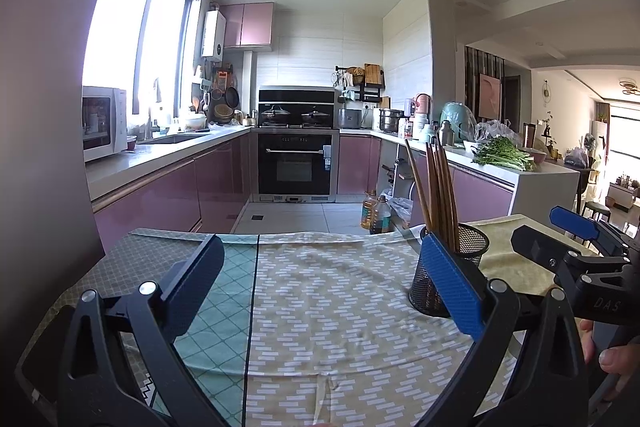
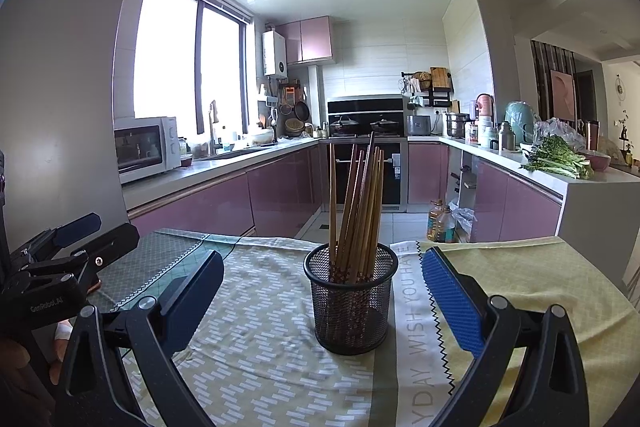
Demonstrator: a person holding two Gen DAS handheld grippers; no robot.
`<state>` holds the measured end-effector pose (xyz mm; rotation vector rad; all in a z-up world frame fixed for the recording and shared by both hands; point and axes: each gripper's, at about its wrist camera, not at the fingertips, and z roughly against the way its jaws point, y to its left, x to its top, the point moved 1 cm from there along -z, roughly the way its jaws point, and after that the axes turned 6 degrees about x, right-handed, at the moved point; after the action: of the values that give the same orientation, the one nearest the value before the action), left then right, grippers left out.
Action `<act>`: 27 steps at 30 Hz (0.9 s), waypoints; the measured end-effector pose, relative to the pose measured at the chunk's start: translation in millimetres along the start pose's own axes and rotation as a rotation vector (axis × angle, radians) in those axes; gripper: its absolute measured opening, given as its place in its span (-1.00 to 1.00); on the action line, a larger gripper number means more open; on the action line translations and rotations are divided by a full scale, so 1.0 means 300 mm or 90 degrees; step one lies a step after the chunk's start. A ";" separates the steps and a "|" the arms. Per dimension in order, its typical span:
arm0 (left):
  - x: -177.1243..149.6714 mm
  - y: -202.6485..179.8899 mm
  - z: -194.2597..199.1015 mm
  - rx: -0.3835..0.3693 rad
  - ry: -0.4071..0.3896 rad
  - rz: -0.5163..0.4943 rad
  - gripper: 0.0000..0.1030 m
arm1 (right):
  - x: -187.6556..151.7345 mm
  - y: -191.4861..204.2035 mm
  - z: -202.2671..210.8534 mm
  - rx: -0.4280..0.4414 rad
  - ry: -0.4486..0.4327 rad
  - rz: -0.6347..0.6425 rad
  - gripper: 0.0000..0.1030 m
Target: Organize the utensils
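My right gripper [image 2: 322, 291] is spread wide and empty, facing the black wire-mesh cup [image 2: 351, 301] on the patterned tablecloth [image 2: 256, 359], where the brown wooden chopsticks [image 2: 356, 203] all stand leaning together; my left gripper [image 1: 320, 275] is spread wide and empty too, with the cup just off its blue finger. No loose utensil shows on the cloth, so I judge the sorting nearly done. I should keep both tools clear of those leaning tops, because a knock could tip the light cup.

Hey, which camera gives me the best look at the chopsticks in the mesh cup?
The right wrist view. There the chopsticks stand centred and unobstructed in the mesh cup, between the open right gripper. In the left wrist view the chopsticks sit off to the right, and a finger of the open left gripper partly hides the cup.
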<state>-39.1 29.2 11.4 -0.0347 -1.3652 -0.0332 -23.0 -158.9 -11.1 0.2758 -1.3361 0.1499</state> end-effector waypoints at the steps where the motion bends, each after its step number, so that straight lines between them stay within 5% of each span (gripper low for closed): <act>1: 0.000 -0.001 0.000 0.000 0.000 0.000 0.89 | -0.001 0.001 0.001 -0.001 -0.001 -0.001 0.87; 27: -0.001 0.002 0.000 0.004 -0.004 0.004 0.89 | 0.005 0.005 0.003 -0.005 -0.008 0.002 0.87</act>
<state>-39.0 29.9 11.1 -0.0343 -1.3708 -0.0240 -24.0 -157.8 -9.4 0.2682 -1.3499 0.1451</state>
